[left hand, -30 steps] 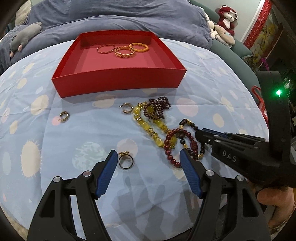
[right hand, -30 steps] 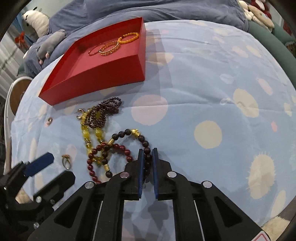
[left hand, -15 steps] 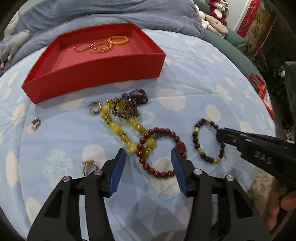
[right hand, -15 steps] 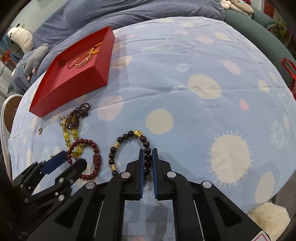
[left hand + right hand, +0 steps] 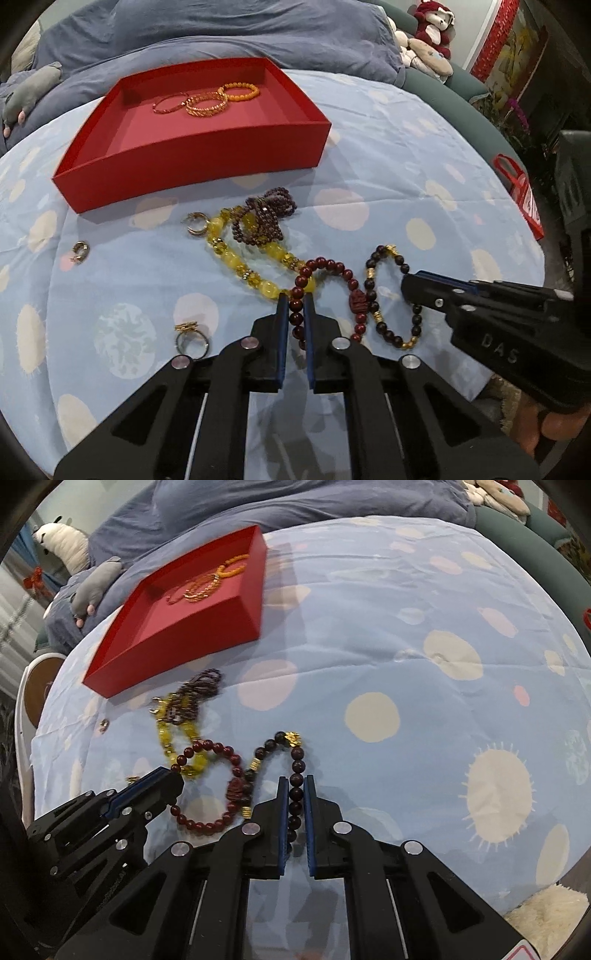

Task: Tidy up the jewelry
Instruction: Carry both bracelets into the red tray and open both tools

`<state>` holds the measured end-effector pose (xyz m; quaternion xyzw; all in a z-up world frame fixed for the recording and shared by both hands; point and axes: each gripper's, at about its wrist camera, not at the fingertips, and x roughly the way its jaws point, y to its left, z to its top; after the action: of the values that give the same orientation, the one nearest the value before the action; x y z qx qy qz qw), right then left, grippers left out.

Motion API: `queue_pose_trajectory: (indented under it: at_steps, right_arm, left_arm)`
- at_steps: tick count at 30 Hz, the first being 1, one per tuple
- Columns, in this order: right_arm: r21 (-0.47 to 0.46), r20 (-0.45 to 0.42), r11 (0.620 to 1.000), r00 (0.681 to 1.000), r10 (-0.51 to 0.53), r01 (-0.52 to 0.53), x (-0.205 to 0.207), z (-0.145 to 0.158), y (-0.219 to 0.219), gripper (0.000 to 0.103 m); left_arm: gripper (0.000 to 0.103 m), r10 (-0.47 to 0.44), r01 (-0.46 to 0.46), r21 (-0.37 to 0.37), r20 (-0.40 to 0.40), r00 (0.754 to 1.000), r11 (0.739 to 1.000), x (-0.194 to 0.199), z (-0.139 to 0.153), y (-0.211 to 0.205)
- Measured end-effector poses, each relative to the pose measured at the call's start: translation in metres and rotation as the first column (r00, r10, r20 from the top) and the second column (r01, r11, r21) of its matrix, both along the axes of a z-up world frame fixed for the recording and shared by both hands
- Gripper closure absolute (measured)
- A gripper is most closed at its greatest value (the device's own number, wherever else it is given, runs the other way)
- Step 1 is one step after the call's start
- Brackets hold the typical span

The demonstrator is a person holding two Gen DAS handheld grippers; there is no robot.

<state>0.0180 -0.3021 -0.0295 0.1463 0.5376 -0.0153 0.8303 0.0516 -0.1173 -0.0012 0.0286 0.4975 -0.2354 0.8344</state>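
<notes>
My left gripper (image 5: 295, 299) is shut on the near-left side of the red bead bracelet (image 5: 328, 264), which lies on the spotted blue cloth. My right gripper (image 5: 295, 781) is shut on the dark bead bracelet with gold beads (image 5: 297, 766), just right of the red bracelet (image 5: 207, 825). In the left wrist view the right gripper (image 5: 408, 282) reaches in from the right onto the dark bracelet (image 5: 371, 291). A yellow bead bracelet (image 5: 236, 262) and a purple bead strand (image 5: 264, 218) lie beyond. The red tray (image 5: 192, 162) behind holds three bangles (image 5: 207, 103).
A gold-topped ring (image 5: 192, 339) lies left of my left gripper, with two small ear cuffs (image 5: 197, 223) (image 5: 80, 251) farther left. A blue duvet and plush toys (image 5: 428, 40) sit behind the tray. The cloth drops away at the right, by a red bag (image 5: 524, 195).
My left gripper moved from over the ring to the red bracelet and closed on it. My right gripper drew the dark bracelet rightward, clear of the pile.
</notes>
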Motion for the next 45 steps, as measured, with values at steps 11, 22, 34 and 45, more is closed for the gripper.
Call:
queue_pose_trajectory:
  at_steps: [11,22,34,45]
  right_arm:
    - [0.020,0.051,0.999,0.998,0.025,-0.026,0.002,0.020,0.015,0.096]
    - [-0.013,0.163,0.996,0.982,0.091,-0.090,0.024,0.073,0.032,0.096]
    - [-0.040,0.301,0.975,0.928,0.219,-0.217,0.131,0.138,0.063,0.096]
    - [-0.029,0.201,0.970,0.949,0.241,-0.240,0.226,0.081,0.085,0.095]
  left_arm:
    - [0.095,0.048,-0.048,-0.069,0.001,0.999,0.996,0.001,0.030,0.035]
    - [0.095,0.047,-0.040,-0.095,0.072,0.996,0.995,0.013,0.084,0.057]
    - [0.095,0.057,-0.028,-0.138,0.213,0.975,0.990,0.110,0.140,0.060]
    - [0.095,0.117,-0.102,-0.104,0.148,0.982,0.989,0.210,0.086,0.056]
